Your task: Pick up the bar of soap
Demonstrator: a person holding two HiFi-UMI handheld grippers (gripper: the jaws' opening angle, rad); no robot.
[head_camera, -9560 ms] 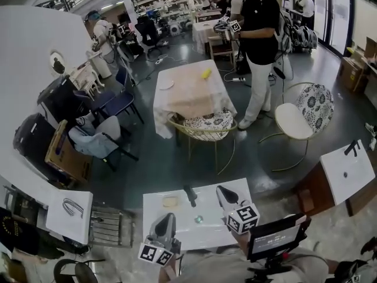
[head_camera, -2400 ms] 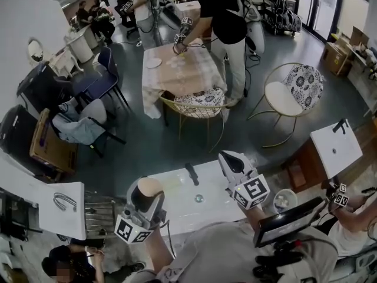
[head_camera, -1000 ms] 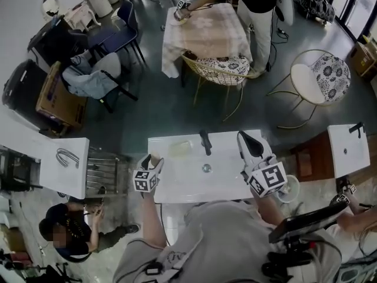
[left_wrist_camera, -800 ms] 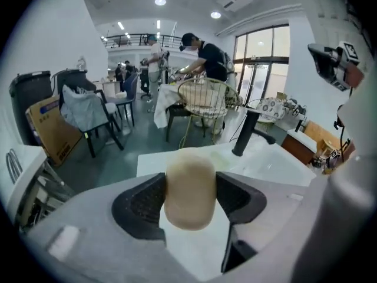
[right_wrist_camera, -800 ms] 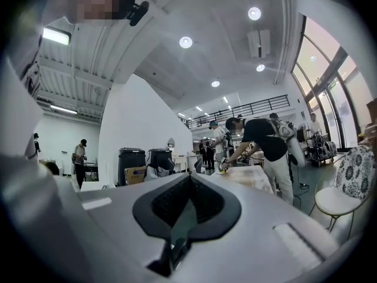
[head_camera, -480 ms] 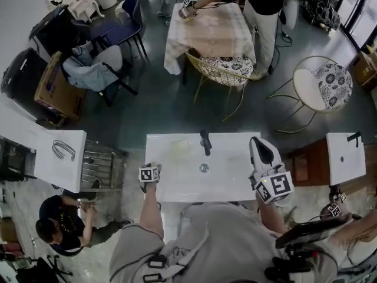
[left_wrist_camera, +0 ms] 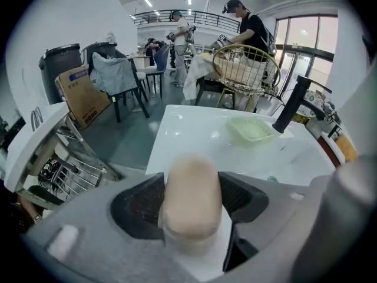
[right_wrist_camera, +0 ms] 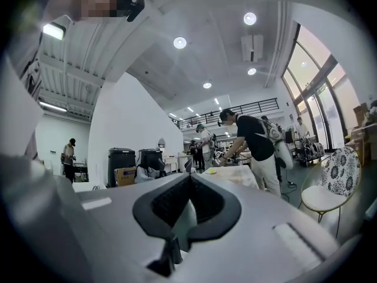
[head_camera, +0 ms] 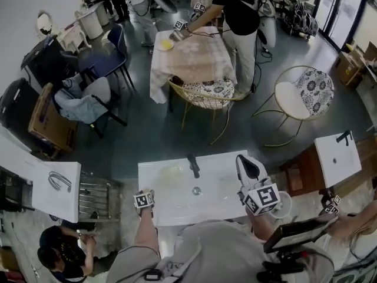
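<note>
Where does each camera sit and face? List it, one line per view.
Head view: on the person's head, facing steeply down at the washbasin; shows the left gripper and right gripper.
Left gripper view: on the left gripper, looking along its opening jaws, bar of soap between them, toward the soap dish and tap.
Right gripper view: on the right gripper, tilted up at the ceiling lights; shut, empty jaws show.
Shared: head and left gripper views both show washbasin, soap dish, tap.

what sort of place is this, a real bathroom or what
Probably a big open hall staged with home-like stations, not a real bathroom: the white sink with its black tap stands free on a grey floor, a cloth-covered table and chairs sit beyond, and another person works there too.
</note>
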